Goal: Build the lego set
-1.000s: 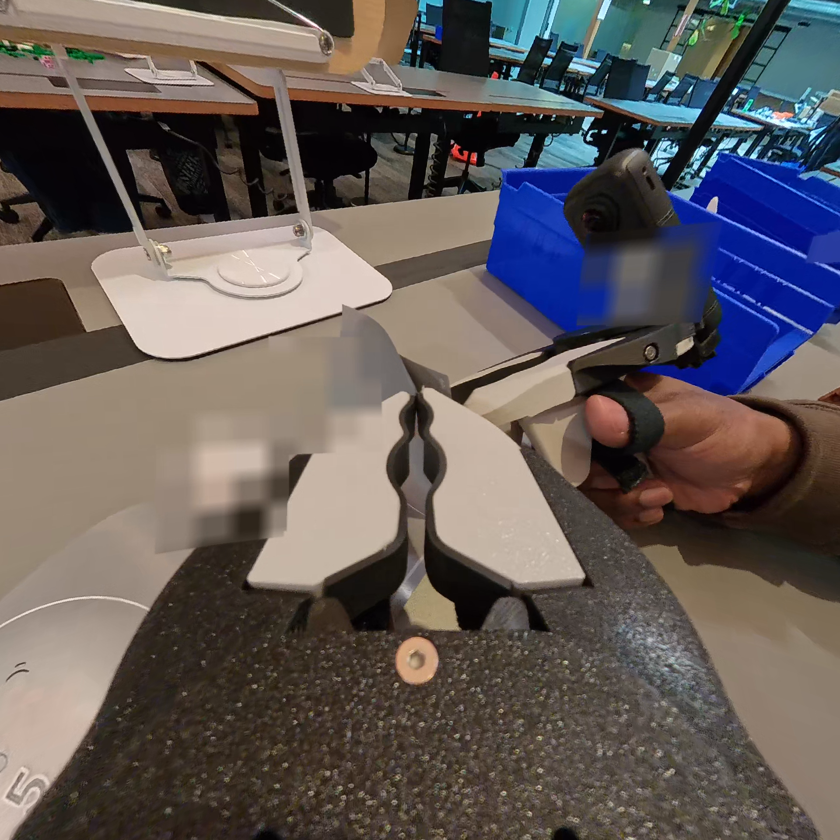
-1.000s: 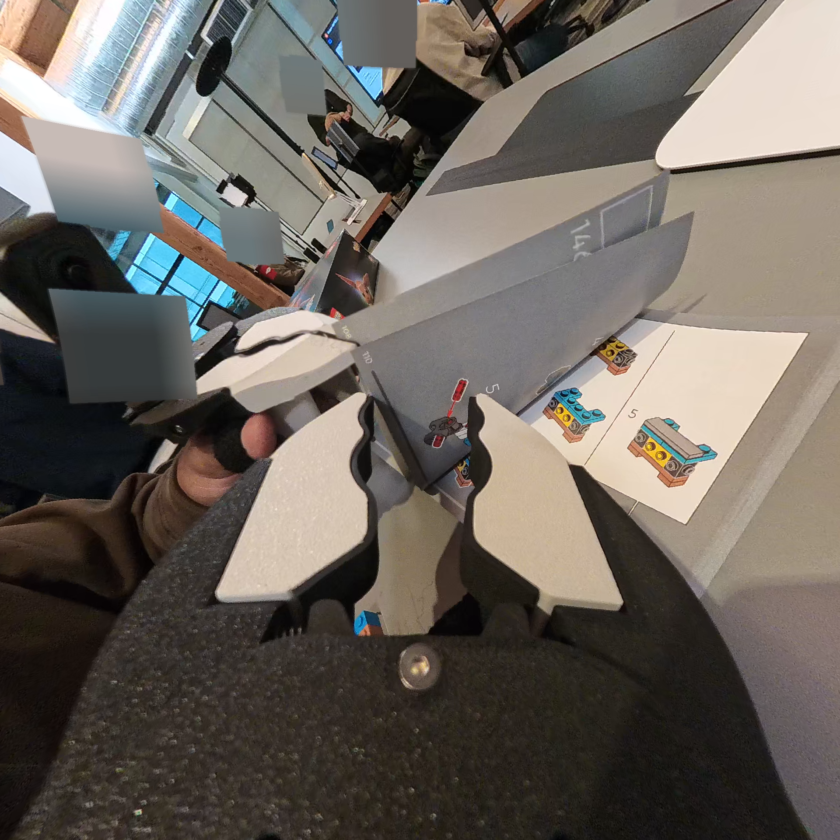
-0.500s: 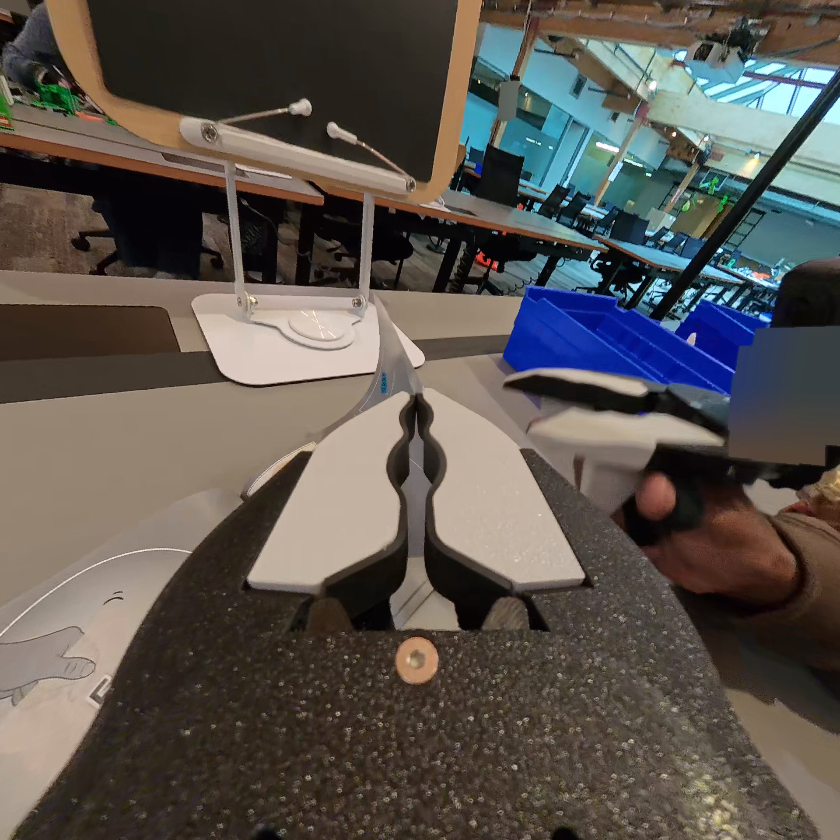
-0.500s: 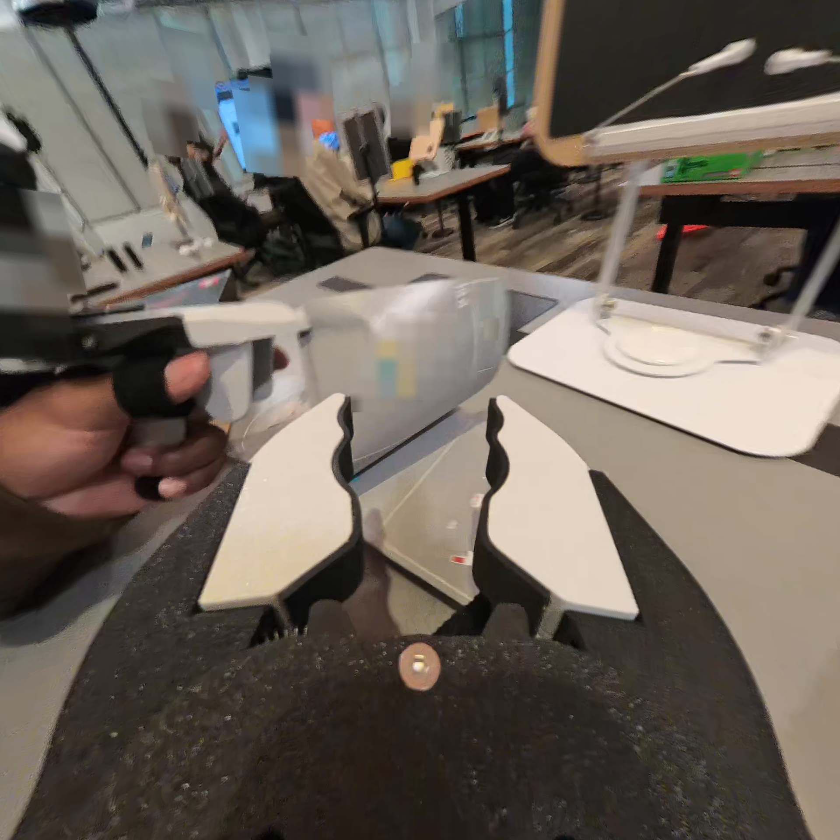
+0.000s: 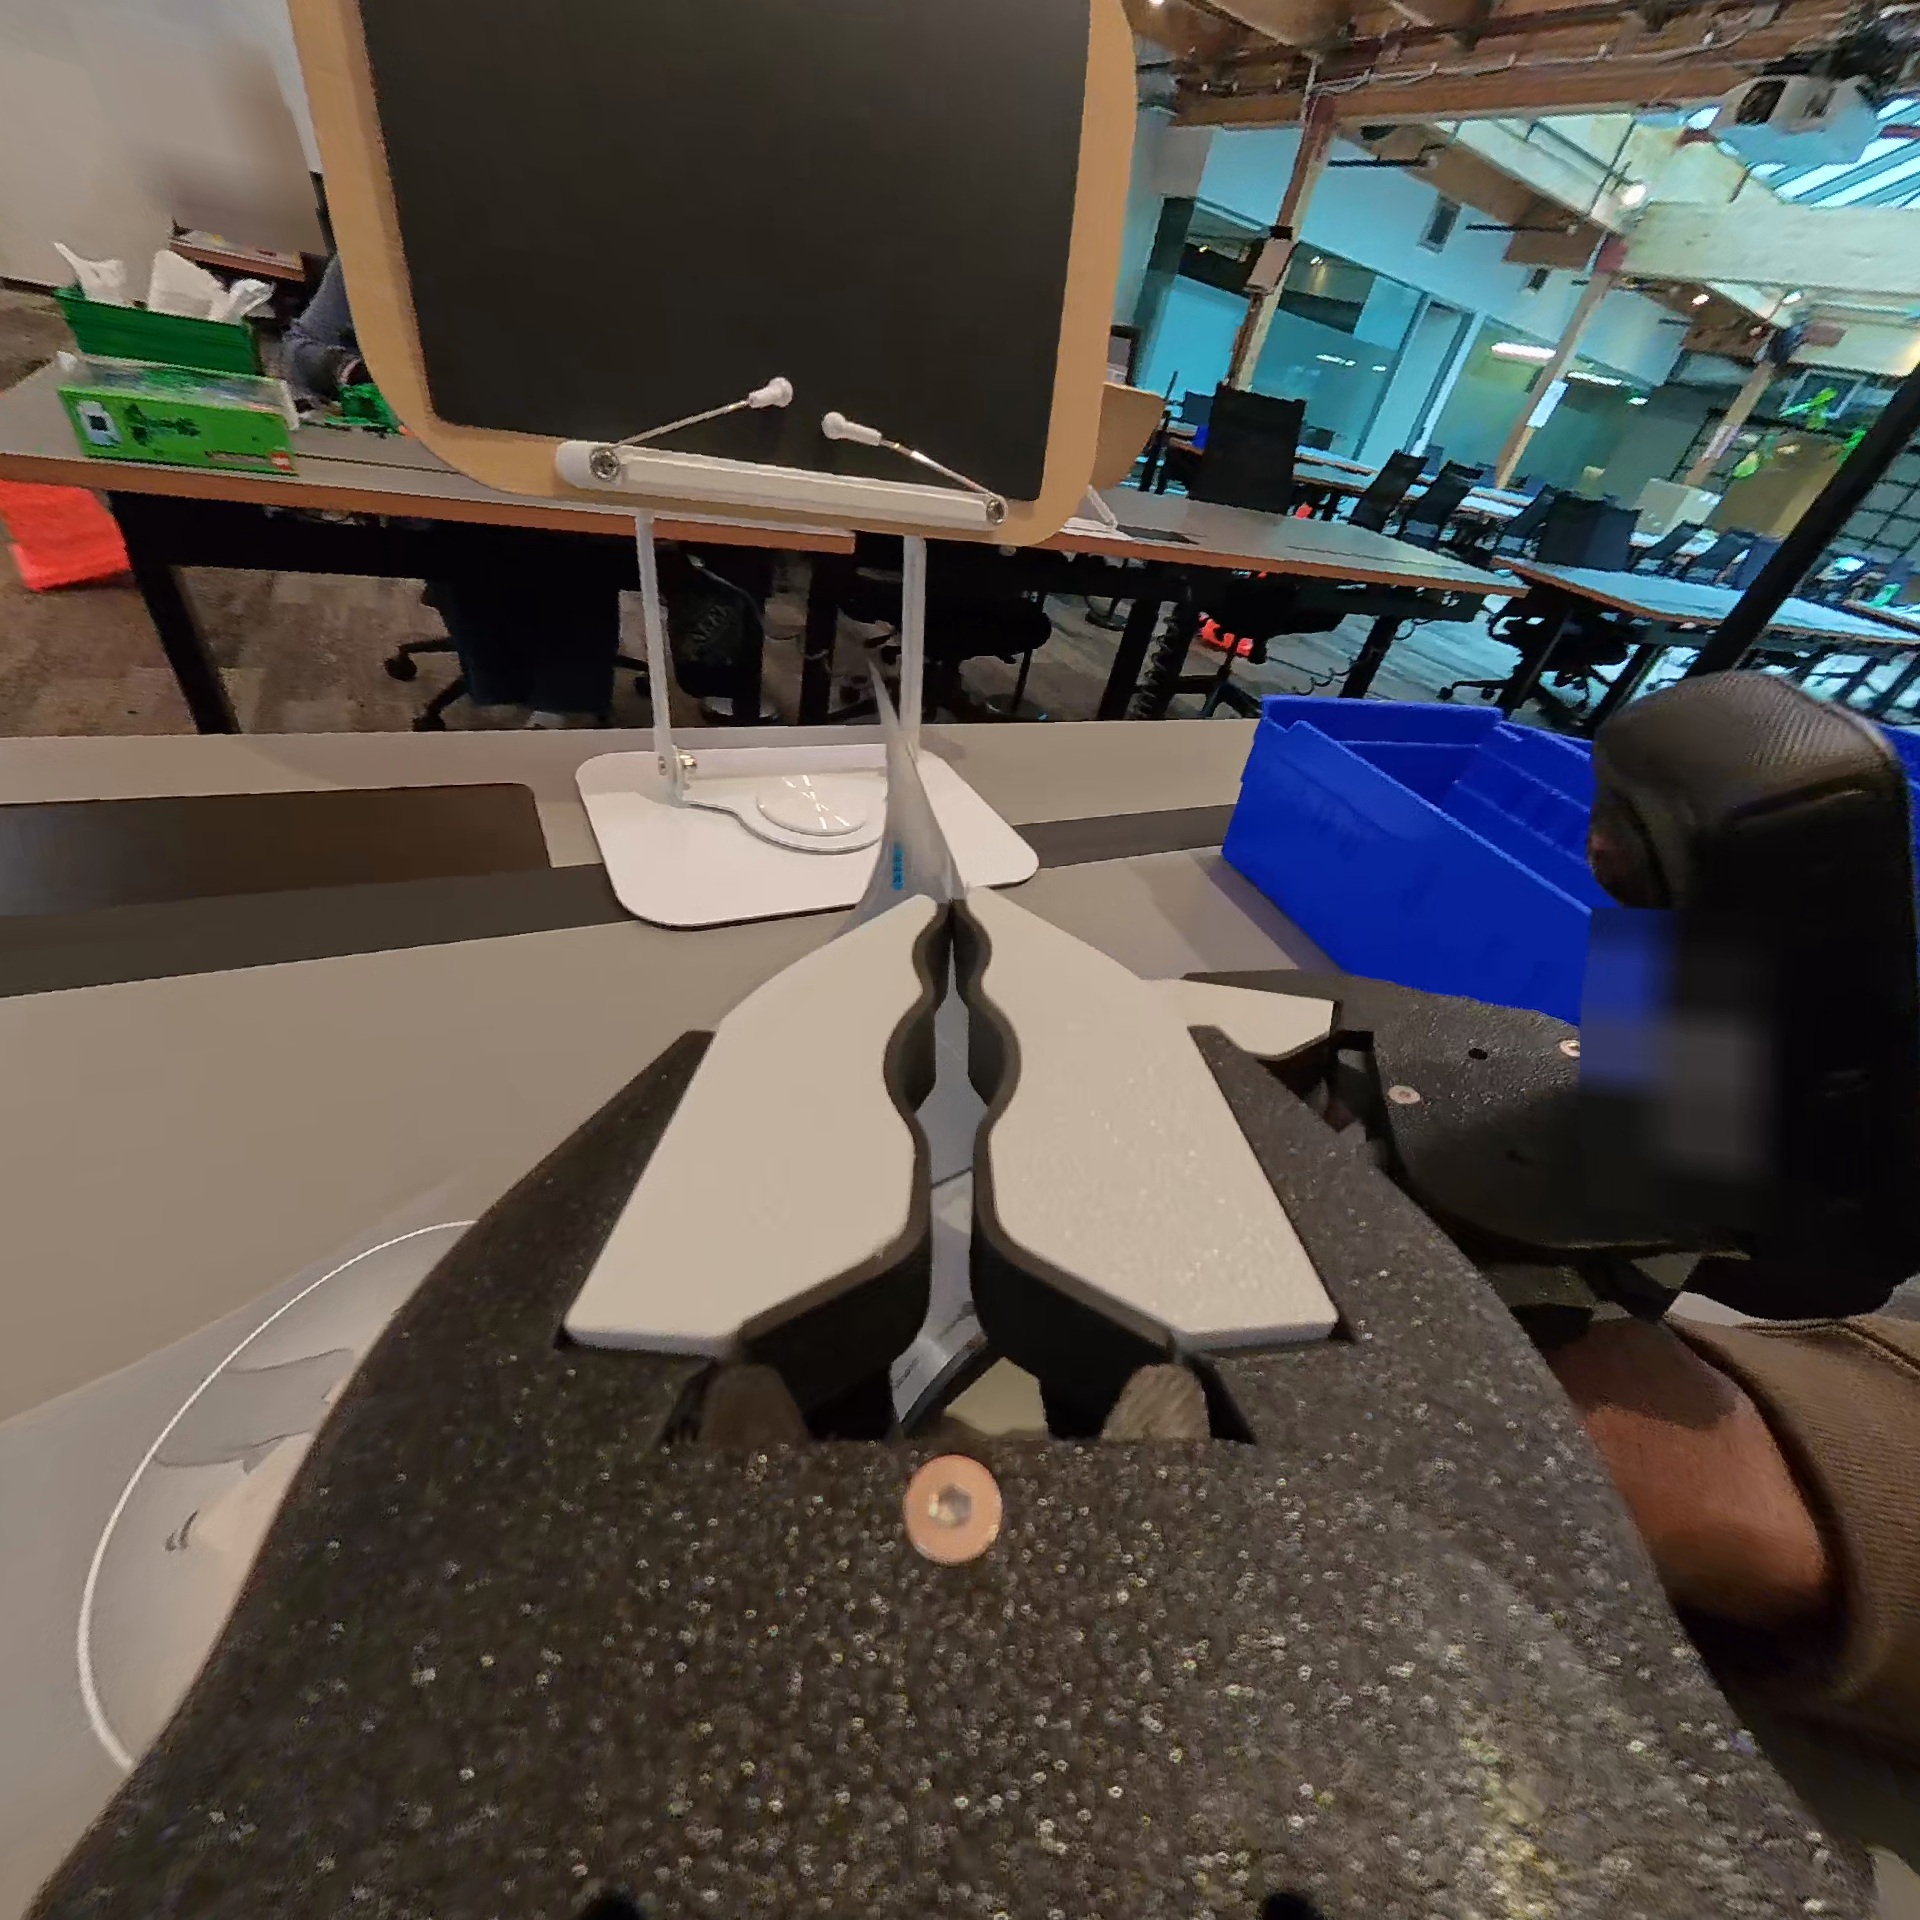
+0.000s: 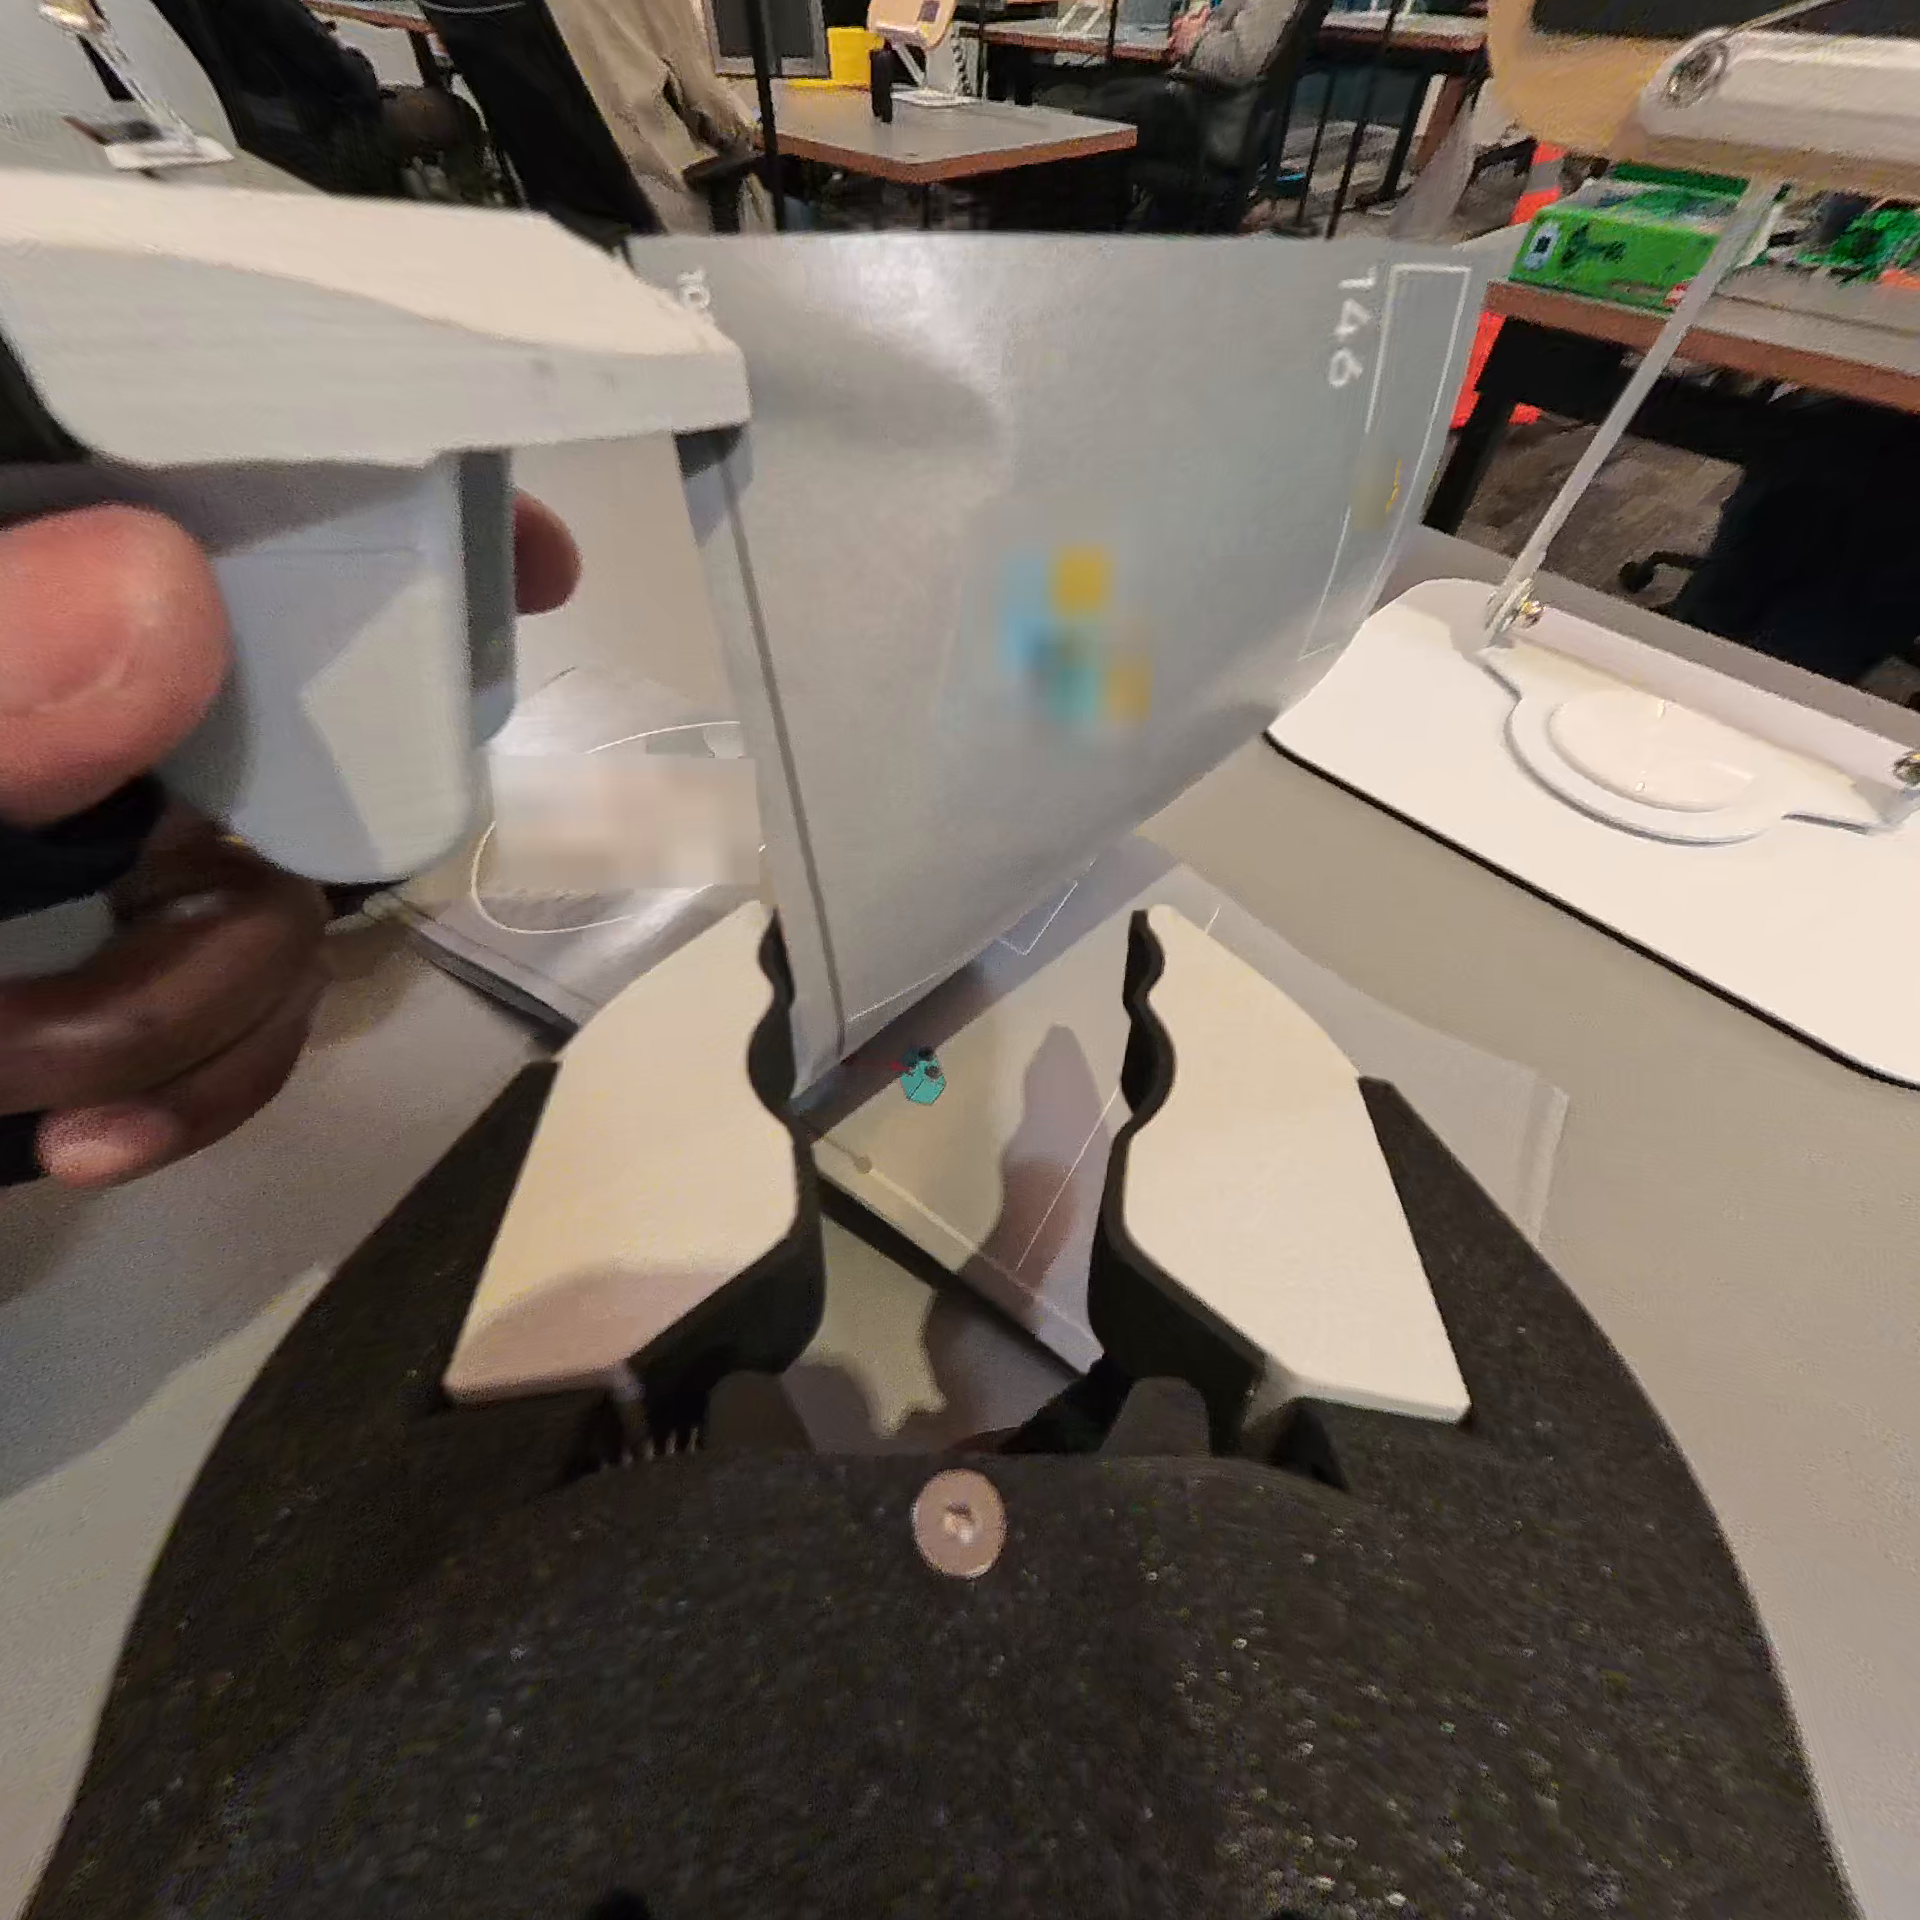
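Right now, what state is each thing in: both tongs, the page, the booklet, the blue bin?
Left tongs: shut on the page.
Right tongs: open, holding nothing.
Page: lifted off the booklet, standing upright, pinched at its edge.
Booklet: open, lying flat on the table.
Blue bin: open-topped; contents not visible.
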A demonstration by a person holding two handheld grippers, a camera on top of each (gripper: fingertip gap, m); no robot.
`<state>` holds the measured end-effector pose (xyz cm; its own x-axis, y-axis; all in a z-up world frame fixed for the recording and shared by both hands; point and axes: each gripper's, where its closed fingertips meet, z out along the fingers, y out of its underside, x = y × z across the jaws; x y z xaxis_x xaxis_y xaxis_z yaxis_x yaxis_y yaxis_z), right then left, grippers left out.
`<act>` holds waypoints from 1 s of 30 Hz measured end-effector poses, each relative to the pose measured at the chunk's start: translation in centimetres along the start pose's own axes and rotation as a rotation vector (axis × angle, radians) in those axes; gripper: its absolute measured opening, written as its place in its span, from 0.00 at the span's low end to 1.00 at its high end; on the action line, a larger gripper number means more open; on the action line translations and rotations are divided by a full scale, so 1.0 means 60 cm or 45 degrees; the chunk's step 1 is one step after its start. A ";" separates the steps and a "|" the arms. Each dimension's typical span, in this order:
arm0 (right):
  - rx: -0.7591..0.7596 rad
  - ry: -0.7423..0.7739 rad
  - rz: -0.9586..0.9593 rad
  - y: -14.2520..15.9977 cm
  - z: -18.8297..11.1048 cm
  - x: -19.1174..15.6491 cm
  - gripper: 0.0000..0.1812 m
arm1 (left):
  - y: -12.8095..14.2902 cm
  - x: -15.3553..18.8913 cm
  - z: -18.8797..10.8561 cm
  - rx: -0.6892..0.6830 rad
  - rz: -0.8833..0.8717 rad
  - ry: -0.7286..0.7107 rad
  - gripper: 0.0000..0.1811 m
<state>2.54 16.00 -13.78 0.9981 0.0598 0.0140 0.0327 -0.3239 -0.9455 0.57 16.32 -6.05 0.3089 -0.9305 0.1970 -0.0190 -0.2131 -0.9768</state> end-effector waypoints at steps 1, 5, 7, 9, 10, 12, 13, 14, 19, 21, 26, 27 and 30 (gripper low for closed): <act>0.007 0.013 -0.007 -0.002 0.002 0.001 0.32 | 0.001 -0.003 -0.003 -0.005 0.003 -0.016 0.00; 0.049 0.021 -0.041 -0.015 0.010 -0.004 0.25 | 0.004 -0.016 -0.020 -0.008 -0.013 -0.041 0.01; 0.077 0.005 -0.057 -0.024 0.013 -0.013 0.19 | 0.004 -0.020 -0.031 -0.002 -0.022 -0.033 0.02; 0.090 0.001 -0.080 -0.030 0.016 -0.020 0.16 | 0.006 -0.023 -0.043 -0.017 -0.019 -0.024 0.05; 0.089 -0.001 -0.090 -0.031 0.018 -0.023 0.16 | 0.006 -0.025 -0.051 -0.018 -0.015 -0.021 0.06; 0.087 -0.007 -0.101 -0.032 0.021 -0.029 0.14 | 0.007 -0.030 -0.067 -0.022 -0.010 -0.019 0.08; 0.086 -0.010 -0.105 -0.032 0.022 -0.031 0.14 | 0.008 -0.033 -0.075 -0.021 -0.009 -0.022 0.08; 0.084 -0.014 -0.110 -0.031 0.023 -0.033 0.13 | 0.008 -0.035 -0.084 -0.022 -0.007 -0.025 0.09; 0.079 -0.015 -0.129 -0.030 0.024 -0.036 0.11 | 0.032 -0.045 -0.138 -0.142 0.101 -0.076 0.15; 0.084 -0.015 -0.132 -0.031 0.022 -0.036 0.11 | 0.058 -0.065 -0.167 -0.292 0.221 -0.175 0.16; 0.100 -0.018 -0.159 -0.036 0.015 -0.039 0.12 | 0.117 -0.104 -0.235 -0.577 0.477 -0.406 0.20; 0.104 -0.021 -0.168 -0.037 0.013 -0.040 0.12 | 0.128 -0.110 -0.241 -0.617 0.513 -0.434 0.21; 0.111 -0.034 -0.198 -0.039 0.008 -0.038 0.13 | 0.171 -0.127 -0.257 -0.818 0.614 -0.504 0.24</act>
<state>0.14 17.09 -11.76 0.9796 0.1282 0.1546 0.1806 -0.2255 -0.9573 -16.66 16.62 -16.30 0.4328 -0.8162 -0.3827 -0.7240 -0.0618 -0.6870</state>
